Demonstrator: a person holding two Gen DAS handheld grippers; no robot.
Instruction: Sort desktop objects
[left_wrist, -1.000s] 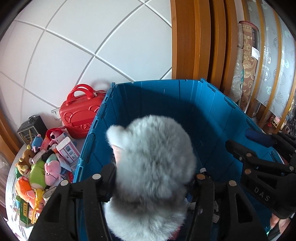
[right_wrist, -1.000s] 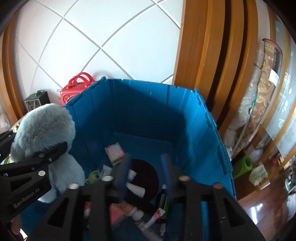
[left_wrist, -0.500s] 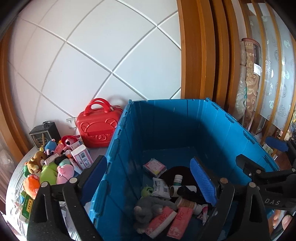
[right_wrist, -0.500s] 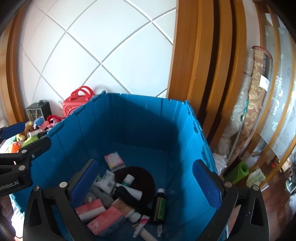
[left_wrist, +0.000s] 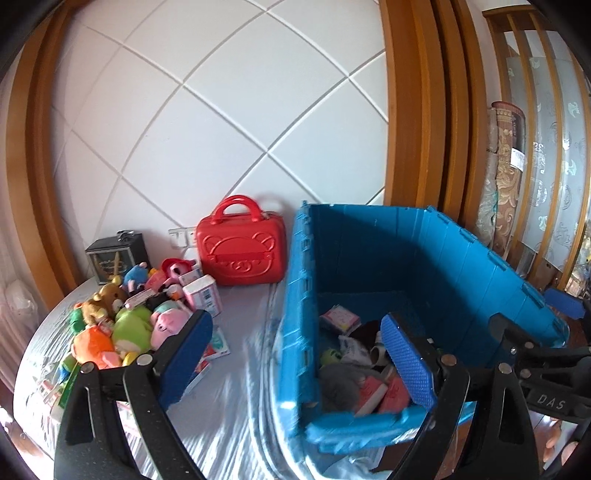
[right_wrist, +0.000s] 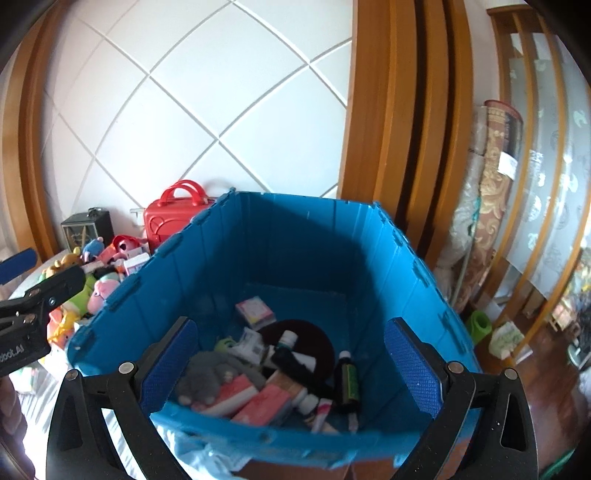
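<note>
A blue crate (left_wrist: 436, 258) (right_wrist: 295, 236) stands on the table and holds several items. A grey plush toy (left_wrist: 341, 384) (right_wrist: 208, 376) lies in its near left corner beside pink packs (right_wrist: 258, 400), bottles and tubes. My left gripper (left_wrist: 295, 365) is open and empty, its jaws astride the crate's left wall. My right gripper (right_wrist: 291, 365) is open and empty, over the crate's near edge. A heap of plush toys (left_wrist: 122, 321) (right_wrist: 92, 288) lies left of the crate.
A red handbag-shaped case (left_wrist: 240, 247) (right_wrist: 173, 218) stands against the white tiled wall. A small dark clock box (left_wrist: 114, 254) sits at the far left. Wooden door frames and rolled rugs (right_wrist: 491, 206) stand to the right.
My left gripper opened and let the grey plush toy drop into the crate, then drew back and left. My right gripper opened wide and pulled back from the crate.
</note>
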